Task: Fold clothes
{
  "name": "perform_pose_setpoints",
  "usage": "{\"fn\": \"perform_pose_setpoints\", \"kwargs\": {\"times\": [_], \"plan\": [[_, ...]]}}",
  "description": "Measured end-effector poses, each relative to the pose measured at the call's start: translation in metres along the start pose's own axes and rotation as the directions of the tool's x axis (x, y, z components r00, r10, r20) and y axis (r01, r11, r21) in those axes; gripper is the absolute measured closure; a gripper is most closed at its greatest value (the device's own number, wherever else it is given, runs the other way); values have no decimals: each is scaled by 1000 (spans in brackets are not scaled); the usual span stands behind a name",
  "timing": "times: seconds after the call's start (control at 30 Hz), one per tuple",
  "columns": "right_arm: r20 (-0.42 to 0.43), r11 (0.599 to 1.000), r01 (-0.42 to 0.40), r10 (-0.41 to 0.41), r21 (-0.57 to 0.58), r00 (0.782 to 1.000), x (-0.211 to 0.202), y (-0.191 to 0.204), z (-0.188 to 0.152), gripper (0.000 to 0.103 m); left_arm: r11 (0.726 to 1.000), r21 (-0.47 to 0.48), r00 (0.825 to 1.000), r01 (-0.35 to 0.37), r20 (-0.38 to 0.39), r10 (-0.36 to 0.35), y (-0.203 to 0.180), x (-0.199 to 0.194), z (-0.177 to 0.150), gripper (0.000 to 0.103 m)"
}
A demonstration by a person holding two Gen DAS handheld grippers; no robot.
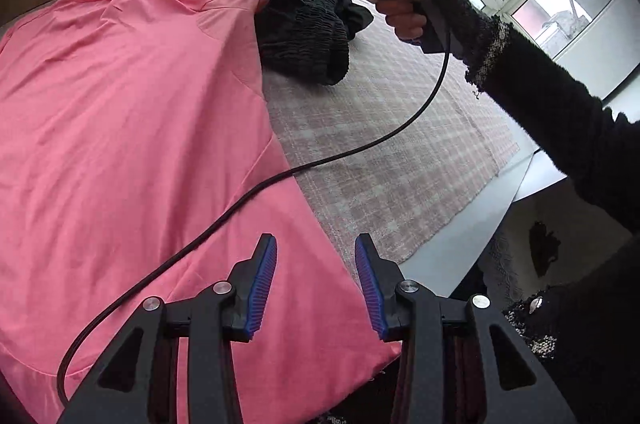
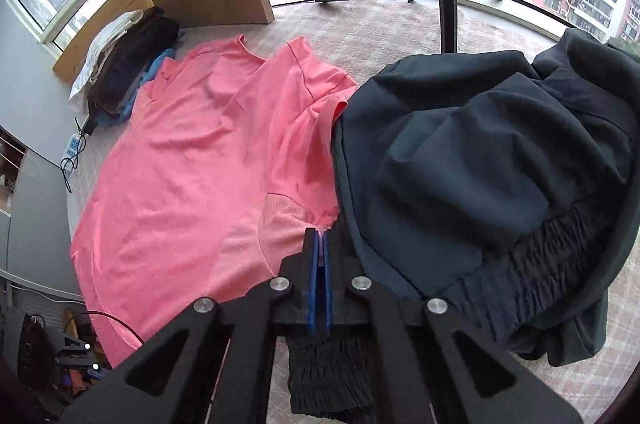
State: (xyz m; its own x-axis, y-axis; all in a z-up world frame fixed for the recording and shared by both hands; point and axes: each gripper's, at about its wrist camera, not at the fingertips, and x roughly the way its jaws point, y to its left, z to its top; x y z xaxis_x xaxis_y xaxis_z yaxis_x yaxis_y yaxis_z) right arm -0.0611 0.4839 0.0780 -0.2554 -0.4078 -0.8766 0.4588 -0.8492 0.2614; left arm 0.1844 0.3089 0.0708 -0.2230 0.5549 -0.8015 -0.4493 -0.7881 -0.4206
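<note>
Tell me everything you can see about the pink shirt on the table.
The pink shirt is a short-sleeved top of thin, smooth fabric with a mesh-like panel at the side. It lies spread out and slightly wrinkled on the checked table cover, neck toward the windows. The right gripper has its jaws shut on the edge near one sleeve. The dark garment touches that side. A black cable crosses it.
</note>
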Motion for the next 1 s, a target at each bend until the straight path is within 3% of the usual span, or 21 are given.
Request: {"fn": "perform_pose_setpoints", "kwargs": {"times": [0.2, 0.3, 0.37, 0.43, 0.53, 0.57, 0.67, 0.8, 0.87, 1.0], "plan": [[-45, 997, 61, -63, -46, 997, 23, 12, -6, 101, 995, 56, 995, -80, -49, 83, -17, 29, -18, 64], [-61, 1000, 20, -21, -12, 998, 21, 7, -5, 101, 996, 47, 996, -76, -48, 79, -15, 22, -25, 65], [-73, 994, -82, 87, 74, 993, 11, -3, -4, 100, 1000, 9, 999, -29, -28, 30, -9, 3, -29, 66], [-21, 986, -128, 131, 109, 991, -16, -8, -6, 100, 999, -40, 1000, 6, 17, -6, 0, -33, -31, 66], [17, 985, -129, 128, 111, 992, -53, -12, -9, 100, 988, -119, 990, 99, 115, -85, 19, -107, -39, 64], [13, 991, -96, 95, 88, 995, -64, -11, -11, 100, 987, -125, 988, 99, 129, -82, 23, -127, -43, 62], [-5, 996, 22, -22, 83, 1000, -99, -10, -20, 89, 994, -98, 987, -45, 147, 59, 23, -162, -60, 59], [90, 989, 49, -63, 142, 994, -148, -17, -43, 88, 995, -91, 990, -33, 134, 45, 16, -144, -83, 59], [111, 986, 34, -53, 161, 992, -146, -9, -54, 79, 999, -51, 991, -4, 134, 11, -3, -113, -89, 59], [58, 983, 41, -52, 181, 997, -94, 15, -63, 78, 998, 51, 994, 25, 102, -30, -47, -46, -92, 57]]}}
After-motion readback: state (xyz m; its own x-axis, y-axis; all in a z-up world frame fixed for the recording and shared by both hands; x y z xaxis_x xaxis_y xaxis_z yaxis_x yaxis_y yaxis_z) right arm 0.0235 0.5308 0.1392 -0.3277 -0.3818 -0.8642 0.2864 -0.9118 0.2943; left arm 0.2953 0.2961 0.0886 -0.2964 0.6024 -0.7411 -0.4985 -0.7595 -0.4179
